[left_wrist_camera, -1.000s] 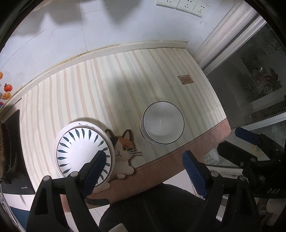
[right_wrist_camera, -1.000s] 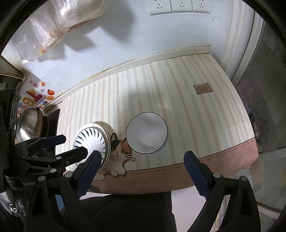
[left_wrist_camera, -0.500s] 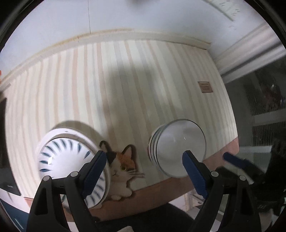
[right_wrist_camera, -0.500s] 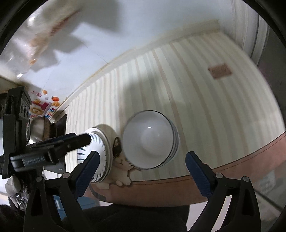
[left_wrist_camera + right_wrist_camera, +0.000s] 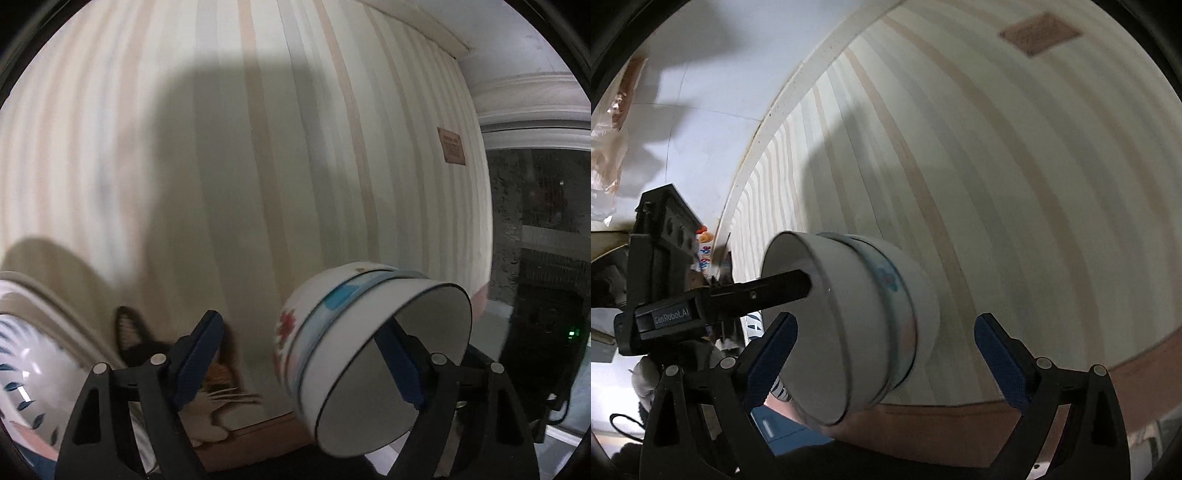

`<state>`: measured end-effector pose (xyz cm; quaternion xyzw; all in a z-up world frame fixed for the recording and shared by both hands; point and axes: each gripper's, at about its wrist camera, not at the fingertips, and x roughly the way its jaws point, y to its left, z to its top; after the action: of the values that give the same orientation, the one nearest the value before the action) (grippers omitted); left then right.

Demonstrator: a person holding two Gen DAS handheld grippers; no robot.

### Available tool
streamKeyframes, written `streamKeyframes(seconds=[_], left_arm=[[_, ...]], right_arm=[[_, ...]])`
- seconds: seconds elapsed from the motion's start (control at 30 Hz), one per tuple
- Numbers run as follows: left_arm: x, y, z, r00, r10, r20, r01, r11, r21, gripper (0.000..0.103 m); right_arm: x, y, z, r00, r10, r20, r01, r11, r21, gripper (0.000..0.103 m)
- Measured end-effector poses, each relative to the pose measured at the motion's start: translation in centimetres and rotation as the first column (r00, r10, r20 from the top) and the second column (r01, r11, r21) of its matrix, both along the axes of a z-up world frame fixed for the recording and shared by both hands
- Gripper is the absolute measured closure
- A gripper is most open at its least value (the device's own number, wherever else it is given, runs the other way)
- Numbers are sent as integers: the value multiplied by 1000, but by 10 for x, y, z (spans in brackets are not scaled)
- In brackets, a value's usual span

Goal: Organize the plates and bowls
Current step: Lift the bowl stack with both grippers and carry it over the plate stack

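Two grippers up close here, both spread wide and neither clamped on anything. From its own camera the left gripper (image 5: 299, 360) has its right pad poking inside the mouth of the top bowl while its left pad sits out in the open, so the bowl wall is between its fingers but not pinched. The right camera backs that up, with one black finger of the left one reaching into the bowl opening from the left. The right gripper (image 5: 886, 358) is released too, and the stack of bowls (image 5: 857, 325) sits between its two blue pads, the left pad just in front of the rim. That stack looks like three nested bowls: a plain white one with a thin dark rim on top, a blue-banded one under it, and one with red flowers at the bottom. It's close to the near edge of the striped mat (image 5: 280, 155), tilted so the mouth faces the left camera, and I can't tell if the bottom is touching the mat. Just left of it is a cat-shaped coaster (image 5: 218, 373), and left of that a white dish with blue leaf marks (image 5: 22, 362). Further out the mat has a small brown label (image 5: 452, 146) on the far right, then the white wall (image 5: 701, 103) behind it all.
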<state>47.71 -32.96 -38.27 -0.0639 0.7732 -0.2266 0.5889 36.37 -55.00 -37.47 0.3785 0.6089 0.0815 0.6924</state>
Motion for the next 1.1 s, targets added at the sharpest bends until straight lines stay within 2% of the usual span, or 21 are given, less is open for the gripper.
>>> streamKeyframes(seconds=[0.13, 0.17, 0.2, 0.27, 0.43, 0.63, 1.1], left_arm=[[-3, -6, -8, 999, -20, -26, 19, 1000, -21, 24], [-3, -8, -10, 999, -27, -30, 26, 999, -28, 27], [-5, -11, -12, 999, -38, -37, 37, 999, -39, 35], [-8, -13, -14, 998, -45, -43, 42, 997, -68, 40], [-15, -17, -5, 997, -68, 32, 69, 996, -48, 40], [-18, -15, 6, 995, -69, 76, 71, 997, -15, 40], [-16, 6, 30, 996, -16, 88, 14, 1000, 21, 40]], right_arm=[[9, 10, -16, 999, 47, -2, -47, 998, 31, 13], [11, 12, -21, 998, 57, -12, -56, 998, 39, 19], [13, 16, -26, 998, 65, -24, -64, 997, 46, 29], [17, 20, -34, 995, 88, -45, -86, 995, 47, 38], [23, 21, -39, 995, 90, -32, -88, 994, 64, 39], [29, 28, -40, 995, 101, -12, -100, 993, 61, 39], [51, 43, -32, 988, 152, 2, -152, 985, 76, 40]])
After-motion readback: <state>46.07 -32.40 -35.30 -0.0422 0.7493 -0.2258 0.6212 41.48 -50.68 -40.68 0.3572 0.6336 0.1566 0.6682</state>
